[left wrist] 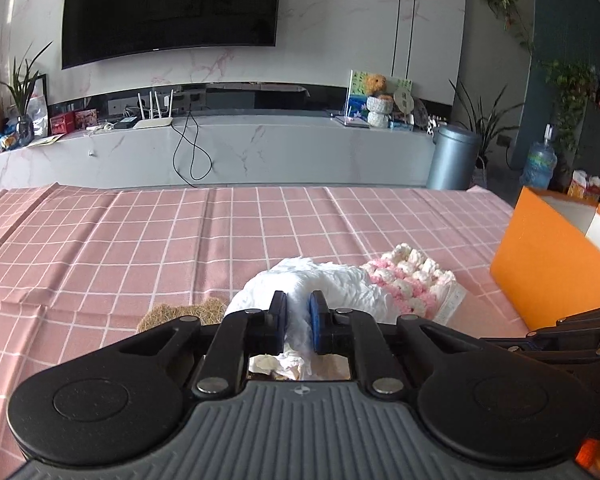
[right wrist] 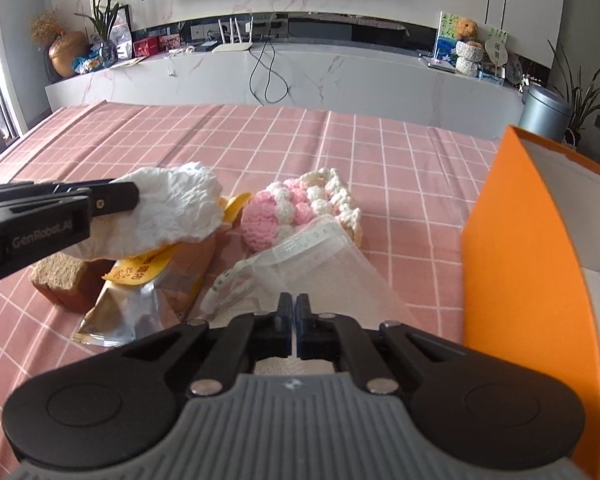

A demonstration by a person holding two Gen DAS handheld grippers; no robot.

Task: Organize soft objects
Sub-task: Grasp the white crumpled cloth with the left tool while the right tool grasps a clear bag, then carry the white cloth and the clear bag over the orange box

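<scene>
My left gripper is shut on a crumpled white soft cloth and holds it above the pink checked tablecloth. The cloth and the left gripper also show in the right wrist view. A pink and white crocheted piece lies just right of it, half inside a clear plastic bag. My right gripper is shut on the near edge of that bag. A brown fibre sponge and a yellow and silver packet lie under the cloth.
An open orange box with a white inside stands at the right, close to my right gripper. It also shows in the left wrist view. Beyond the table stand a marble TV bench and a grey bin.
</scene>
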